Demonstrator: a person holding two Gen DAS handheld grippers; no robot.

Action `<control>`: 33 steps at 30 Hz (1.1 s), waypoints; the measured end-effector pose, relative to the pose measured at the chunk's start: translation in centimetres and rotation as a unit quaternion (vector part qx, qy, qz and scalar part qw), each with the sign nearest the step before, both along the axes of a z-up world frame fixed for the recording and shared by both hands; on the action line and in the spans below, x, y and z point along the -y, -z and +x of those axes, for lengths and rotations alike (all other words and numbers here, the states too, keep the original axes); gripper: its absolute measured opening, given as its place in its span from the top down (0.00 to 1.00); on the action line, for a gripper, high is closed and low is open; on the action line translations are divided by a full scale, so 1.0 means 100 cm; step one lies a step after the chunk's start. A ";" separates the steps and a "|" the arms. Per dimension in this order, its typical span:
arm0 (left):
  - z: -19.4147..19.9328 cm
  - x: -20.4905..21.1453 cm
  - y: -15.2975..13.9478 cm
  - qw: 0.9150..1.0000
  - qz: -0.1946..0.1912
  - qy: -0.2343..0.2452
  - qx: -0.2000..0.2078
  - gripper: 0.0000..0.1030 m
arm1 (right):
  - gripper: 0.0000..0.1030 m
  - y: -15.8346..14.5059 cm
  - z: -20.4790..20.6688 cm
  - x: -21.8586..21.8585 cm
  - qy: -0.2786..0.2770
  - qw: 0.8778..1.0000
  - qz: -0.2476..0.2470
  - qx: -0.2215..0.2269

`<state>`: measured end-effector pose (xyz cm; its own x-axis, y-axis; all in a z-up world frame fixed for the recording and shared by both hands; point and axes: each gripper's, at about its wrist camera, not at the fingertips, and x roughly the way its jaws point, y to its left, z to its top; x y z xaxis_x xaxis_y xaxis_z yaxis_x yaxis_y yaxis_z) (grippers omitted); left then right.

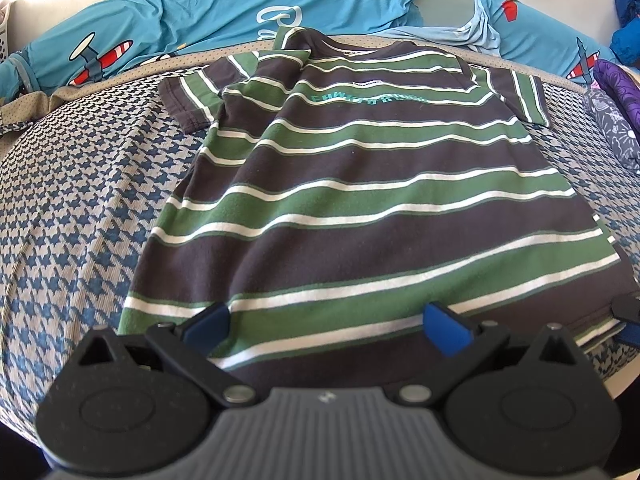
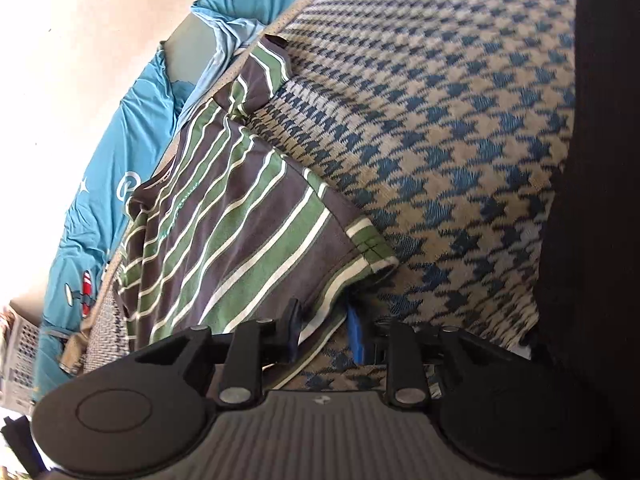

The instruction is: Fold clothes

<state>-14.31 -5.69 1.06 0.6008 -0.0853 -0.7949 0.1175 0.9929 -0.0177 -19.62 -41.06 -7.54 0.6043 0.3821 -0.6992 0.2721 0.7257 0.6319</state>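
A T-shirt with brown, green and white stripes lies flat, front up, on the houndstooth bed cover, its neck at the far side. My left gripper hangs open over the near hem, left of its middle, with its blue pads wide apart and nothing pinched. In the right wrist view the T-shirt runs off to the upper left. My right gripper is shut on the hem at the shirt's near right corner, which is raised a little off the cover. A bit of that gripper shows at the left wrist view's right edge.
A blue quilt with aeroplane prints is bunched along the far side of the bed. Purple cloth and grey flowered cloth lie at the far right. A dark mass fills the right wrist view's right side. Bare cover lies beside the shirt.
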 end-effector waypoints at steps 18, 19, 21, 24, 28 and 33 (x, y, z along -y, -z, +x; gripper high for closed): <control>0.000 0.000 -0.001 1.000 0.001 0.001 0.003 0.00 | 0.96 -0.006 0.007 -0.025 -0.033 0.995 -0.079 0.042; 0.000 -0.001 -0.002 1.000 -0.003 -0.001 0.003 0.00 | 0.96 -0.008 0.006 -0.026 -0.036 0.994 -0.091 0.047; 0.000 -0.005 -0.004 1.000 -0.012 -0.010 0.005 0.00 | 0.96 -0.019 -0.001 -0.027 -0.031 0.989 -0.130 0.062; 0.002 -0.011 -0.007 0.999 -0.025 -0.027 0.005 0.00 | 0.97 -0.032 -0.010 -0.023 -0.018 0.981 -0.176 0.078; 0.003 -0.011 -0.006 0.999 -0.022 -0.027 0.001 0.00 | 0.97 -0.021 -0.013 -0.022 -0.028 0.978 -0.200 0.049; 0.000 -0.008 -0.004 1.000 0.002 -0.022 -0.003 0.00 | 0.96 -0.012 -0.012 -0.026 -0.046 0.976 -0.210 0.030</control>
